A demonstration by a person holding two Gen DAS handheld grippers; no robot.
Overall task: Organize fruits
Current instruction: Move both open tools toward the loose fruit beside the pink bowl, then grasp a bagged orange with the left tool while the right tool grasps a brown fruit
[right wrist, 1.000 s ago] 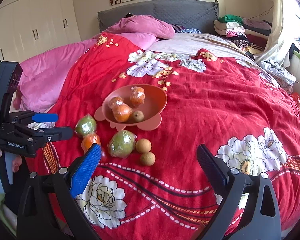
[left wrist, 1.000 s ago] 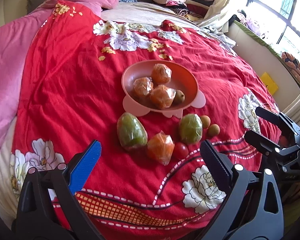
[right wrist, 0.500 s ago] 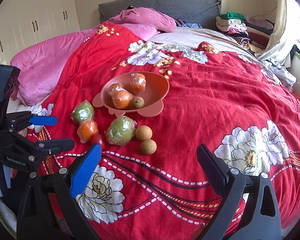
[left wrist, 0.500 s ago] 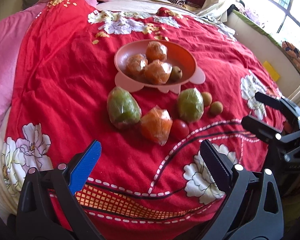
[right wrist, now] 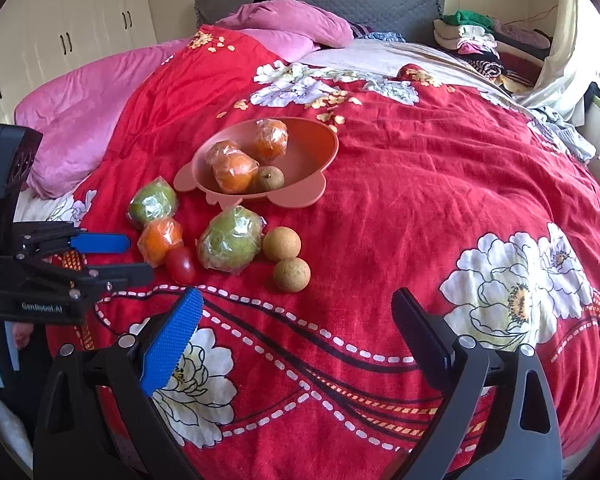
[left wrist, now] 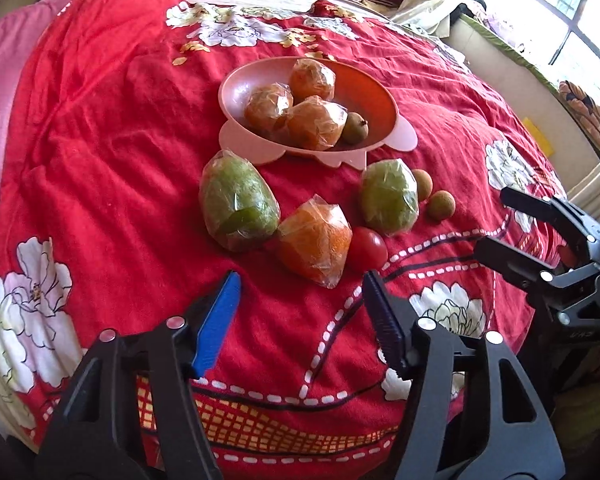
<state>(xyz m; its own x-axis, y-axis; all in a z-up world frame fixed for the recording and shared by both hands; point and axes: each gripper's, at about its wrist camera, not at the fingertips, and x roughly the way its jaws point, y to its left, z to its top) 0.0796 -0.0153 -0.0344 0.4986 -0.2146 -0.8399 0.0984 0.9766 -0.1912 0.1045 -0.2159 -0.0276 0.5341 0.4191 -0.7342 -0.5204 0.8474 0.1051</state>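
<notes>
Left claw (left wrist: 300,280) is seen open and empty, jaws just narrowed partway. The wrapped orange (left wrist: 314,240) lies on the red bedspread (left wrist: 100,160) just ahead of its tips, a small tomato (left wrist: 366,248) touching it. Right claw (right wrist: 296,304) is held wide, empty; two brown longans (right wrist: 286,256) lie just ahead. The pink bowl (left wrist: 380,96) sits farther off.

Bowl (left wrist: 236,92) sat on the bed (left wrist: 100,140), holding three wrapped oranges (left wrist: 314,122) and one longan (left wrist: 354,128). In front of it lay two wrapped mangoes (left wrist: 238,200), with a wrapped orange (left wrist: 314,240) and tomato (left wrist: 366,248) between them. Two longans (left wrist: 440,205) lay right of the right mango.
</notes>
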